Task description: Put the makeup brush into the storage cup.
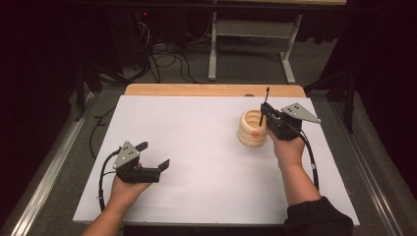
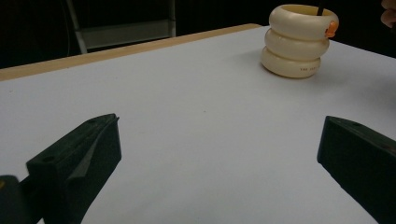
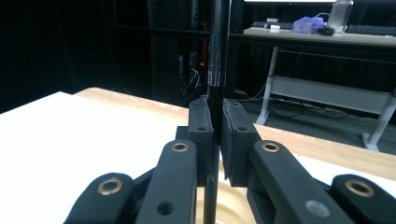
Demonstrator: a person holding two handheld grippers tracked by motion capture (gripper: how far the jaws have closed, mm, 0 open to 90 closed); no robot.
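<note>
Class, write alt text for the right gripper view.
The right gripper clamps a thin black pen upright between its jaws, above a cream ringed holder. Behind lie the white table and a dark room.

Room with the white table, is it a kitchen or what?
Probably a lab or workshop: cables on the floor, a desk with a keyboard, and a gripper in each hand.

The high view looks forward and down over the white table (image 1: 206,162); each gripper view looks level along its fingers, both sharing the cream holder (image 2: 297,42).
</note>
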